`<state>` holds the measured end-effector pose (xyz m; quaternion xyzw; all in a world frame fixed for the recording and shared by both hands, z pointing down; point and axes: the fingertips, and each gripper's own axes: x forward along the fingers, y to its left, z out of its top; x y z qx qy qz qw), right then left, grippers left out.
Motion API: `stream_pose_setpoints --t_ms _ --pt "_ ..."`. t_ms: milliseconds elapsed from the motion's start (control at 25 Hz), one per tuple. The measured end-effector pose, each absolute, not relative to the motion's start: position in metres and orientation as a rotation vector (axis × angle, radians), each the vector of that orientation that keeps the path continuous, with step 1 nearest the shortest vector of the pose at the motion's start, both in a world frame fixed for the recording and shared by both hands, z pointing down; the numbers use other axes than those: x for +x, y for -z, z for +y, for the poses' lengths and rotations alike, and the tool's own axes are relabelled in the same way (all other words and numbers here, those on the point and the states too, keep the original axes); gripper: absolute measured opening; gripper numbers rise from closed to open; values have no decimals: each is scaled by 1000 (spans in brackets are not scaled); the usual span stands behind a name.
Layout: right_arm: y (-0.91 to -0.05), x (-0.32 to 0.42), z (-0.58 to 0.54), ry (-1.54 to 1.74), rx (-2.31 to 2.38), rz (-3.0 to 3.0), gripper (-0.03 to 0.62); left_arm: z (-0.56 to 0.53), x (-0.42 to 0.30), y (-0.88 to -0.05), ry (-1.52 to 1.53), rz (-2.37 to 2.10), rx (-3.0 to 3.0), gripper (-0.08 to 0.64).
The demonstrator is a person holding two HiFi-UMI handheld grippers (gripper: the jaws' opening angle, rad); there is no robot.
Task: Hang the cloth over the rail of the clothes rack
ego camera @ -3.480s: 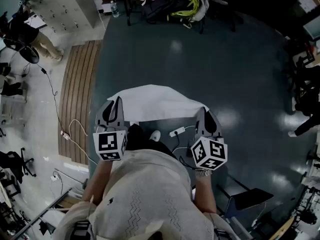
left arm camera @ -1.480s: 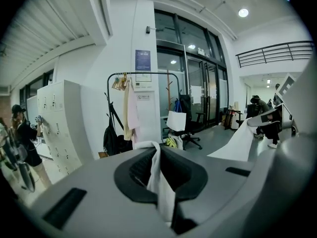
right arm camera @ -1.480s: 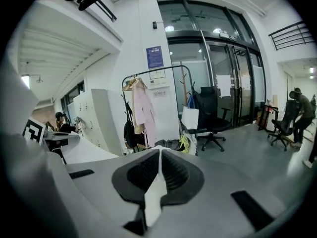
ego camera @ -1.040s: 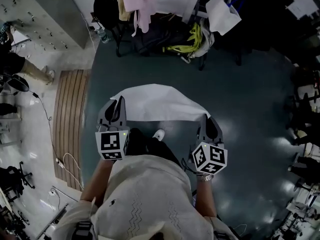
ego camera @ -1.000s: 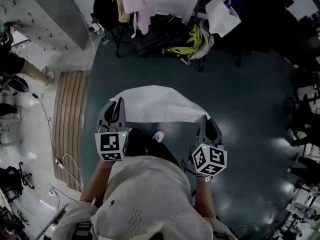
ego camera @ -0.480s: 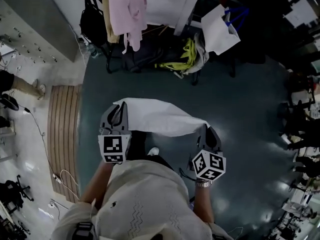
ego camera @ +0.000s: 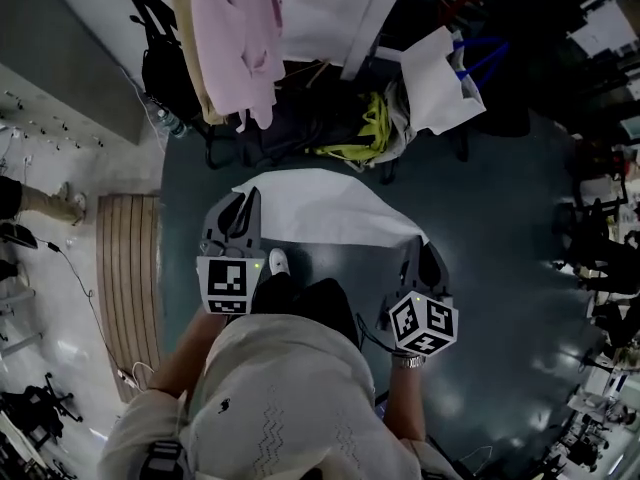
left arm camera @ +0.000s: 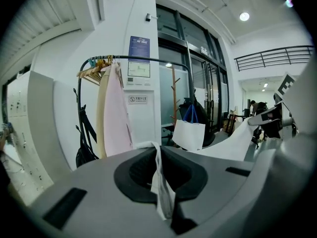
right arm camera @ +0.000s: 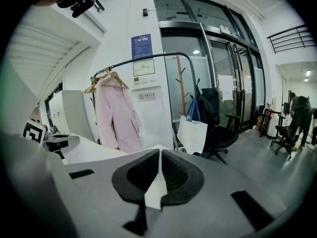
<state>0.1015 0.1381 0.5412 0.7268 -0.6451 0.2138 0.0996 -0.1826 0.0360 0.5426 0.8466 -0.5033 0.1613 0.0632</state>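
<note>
Biggest thing first: the rail of the clothes rack [right arm camera: 148, 58] sits at 12 o'clock from the person in the head view. A pink garment [ego camera: 240, 38] already hangs toward its 11 o'clock end, and a white bag [ego camera: 435, 73] sits off at 1 o'clock.

The cloth [ego camera: 320, 208] isn't on it yet. It's stretched out flat in the air between the two grippers, well short of the rack.

The left gripper [ego camera: 238, 208] is clamped on the cloth's corner at 9 o'clock, and the right gripper [ego camera: 425, 255] is pinched tight on the corner at 3 o'clock.

My take on doing this bit well:
- Keep both grips locked and the cloth spread wide.
- Aim for the bare stretch of rail beside the pink garment.
- Lift the front edge clear over the bar before lowering.
- Only let go once roughly half drapes down each side, otherwise I reckon it'll just slide off.
</note>
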Motion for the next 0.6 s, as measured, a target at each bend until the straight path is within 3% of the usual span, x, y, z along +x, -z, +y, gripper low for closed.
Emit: stream_pose_setpoints --t_ms 600 --pt "-559 165 -11 -663 2070 -1983 21 -84 -139 -553 -574 -1629 2433 21"
